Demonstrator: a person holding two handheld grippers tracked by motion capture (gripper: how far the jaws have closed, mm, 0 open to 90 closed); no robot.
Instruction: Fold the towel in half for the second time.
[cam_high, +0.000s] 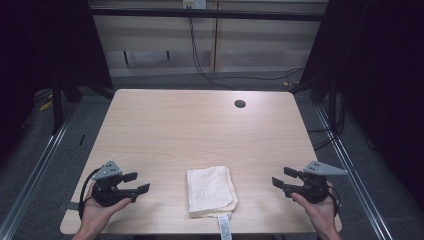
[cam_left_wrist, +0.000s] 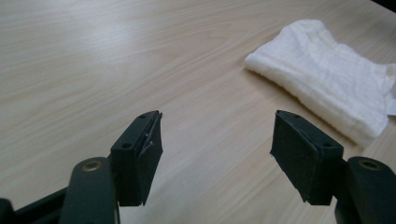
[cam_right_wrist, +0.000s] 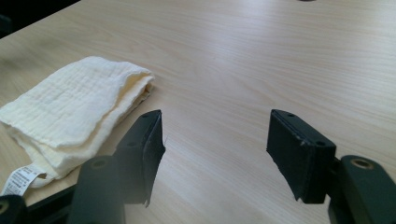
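Observation:
A folded cream cloth lies near the front edge of the wooden table, its white label hanging toward the edge. My left gripper hovers at the front left, a good way left of the cloth, jaws open and empty. In the left gripper view the cloth sits ahead to the right of the open gripper. My right gripper is at the front right, open, nothing between its jaws. Its own view puts the cloth on the left of the gripper.
A round cable hole is in the table's far right part. Black cables run down the back wall and across the floor behind. Metal rails run along both sides of the table.

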